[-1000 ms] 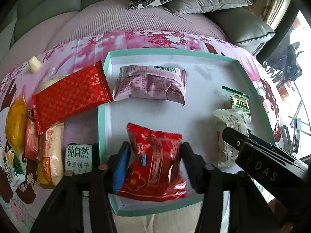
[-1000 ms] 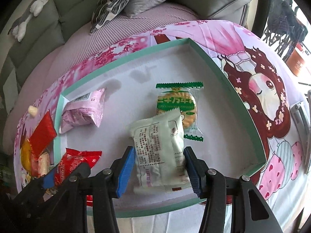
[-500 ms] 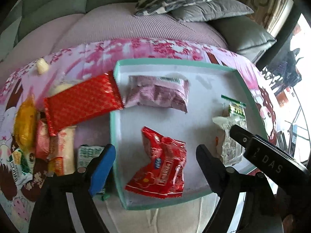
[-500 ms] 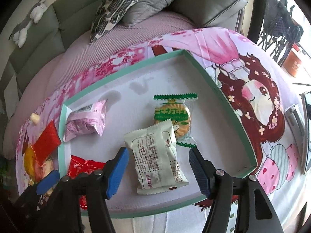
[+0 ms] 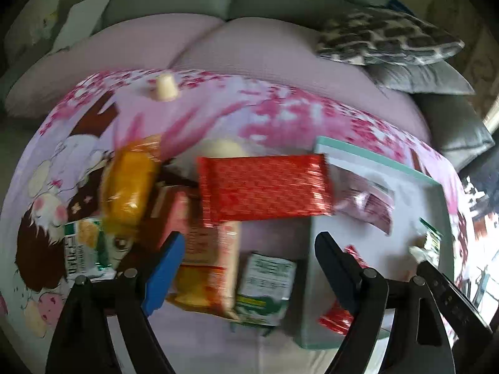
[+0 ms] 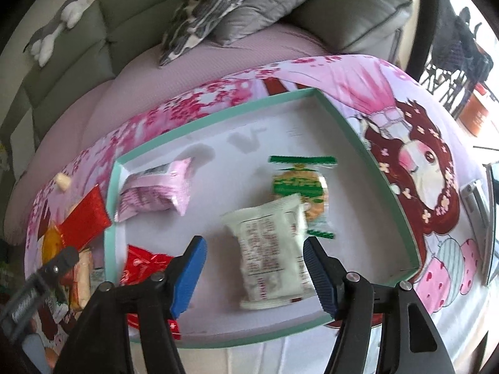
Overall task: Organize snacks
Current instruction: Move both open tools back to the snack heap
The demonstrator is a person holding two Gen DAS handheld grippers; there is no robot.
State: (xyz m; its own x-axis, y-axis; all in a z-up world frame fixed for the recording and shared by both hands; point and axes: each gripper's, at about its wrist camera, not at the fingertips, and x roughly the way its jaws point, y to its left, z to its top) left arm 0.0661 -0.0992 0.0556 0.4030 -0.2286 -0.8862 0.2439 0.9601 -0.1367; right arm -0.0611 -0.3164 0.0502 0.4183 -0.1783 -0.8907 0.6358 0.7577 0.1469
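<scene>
Right gripper point(image 6: 254, 272) jaws have just been opening, released; pale green printed snack packet point(image 6: 269, 251) lies flat between them in the shallow teal-rimmed white tray point(image 6: 218, 118), long axis running away from camera. Left gripper point(image 5: 246, 268) spread, empty, over loose snacks.
</scene>
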